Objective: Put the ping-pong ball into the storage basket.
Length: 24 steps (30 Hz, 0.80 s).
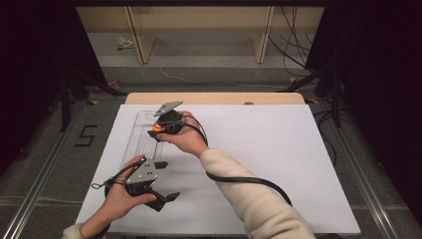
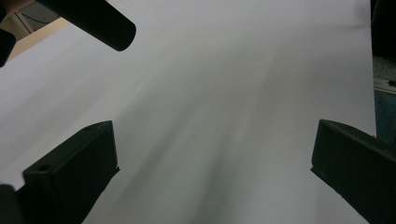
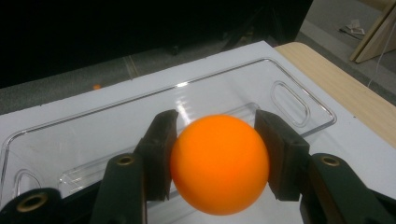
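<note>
Right gripper (image 3: 217, 161) with its fingers (image 3: 161, 154) clenched on an orange ball (image 3: 219, 164), held just above a clear plastic tray (image 3: 299, 100) that lies along the left edge of the white sheet (image 1: 278, 149) covering the tabletop (image 1: 214, 98); in the high view the ball (image 1: 157, 128) shows as an orange spot under the right hand (image 1: 186, 137), over the tray's middle stretch. The left gripper (image 1: 161, 181) rests near the front left corner of the sheet, its fingers (image 2: 74, 172) released and spread wide with nothing between them. Risks, as judged from this arrangement: the fingers meet the smooth round ball only at two opposite sides, so a slight easing of the grip or a tilt of the hand could let it squirt out; released from any height, it would probably bounce on the hard tray, clear the shallow rim and roll across the sheet toward an edge of the tabletop. The light tray, unheld, may also slide if the fingers press down on it.
</note>
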Available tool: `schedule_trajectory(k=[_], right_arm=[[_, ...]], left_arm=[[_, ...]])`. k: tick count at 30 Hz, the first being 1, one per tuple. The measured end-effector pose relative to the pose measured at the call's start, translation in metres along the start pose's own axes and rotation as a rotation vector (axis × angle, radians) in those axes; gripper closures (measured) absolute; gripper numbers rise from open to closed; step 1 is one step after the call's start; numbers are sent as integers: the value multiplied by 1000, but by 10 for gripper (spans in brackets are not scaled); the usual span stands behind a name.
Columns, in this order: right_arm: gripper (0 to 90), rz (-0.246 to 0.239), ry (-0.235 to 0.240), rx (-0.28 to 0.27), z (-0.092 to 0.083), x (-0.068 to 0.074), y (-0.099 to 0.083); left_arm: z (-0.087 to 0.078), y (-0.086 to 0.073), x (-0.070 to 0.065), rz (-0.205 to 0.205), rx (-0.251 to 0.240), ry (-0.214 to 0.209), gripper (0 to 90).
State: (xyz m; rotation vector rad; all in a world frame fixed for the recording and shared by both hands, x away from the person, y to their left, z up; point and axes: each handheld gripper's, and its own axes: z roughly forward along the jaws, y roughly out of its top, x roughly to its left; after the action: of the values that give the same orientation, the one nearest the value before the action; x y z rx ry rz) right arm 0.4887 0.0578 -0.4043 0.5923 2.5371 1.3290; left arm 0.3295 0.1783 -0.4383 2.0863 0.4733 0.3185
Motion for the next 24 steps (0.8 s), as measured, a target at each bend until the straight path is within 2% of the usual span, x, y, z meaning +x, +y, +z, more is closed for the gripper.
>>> schedule_trajectory(k=[24], right_arm=[[514,-8,15,13,9,4,3]], left_arm=[[0,0,-1,0,0,-3,0]])
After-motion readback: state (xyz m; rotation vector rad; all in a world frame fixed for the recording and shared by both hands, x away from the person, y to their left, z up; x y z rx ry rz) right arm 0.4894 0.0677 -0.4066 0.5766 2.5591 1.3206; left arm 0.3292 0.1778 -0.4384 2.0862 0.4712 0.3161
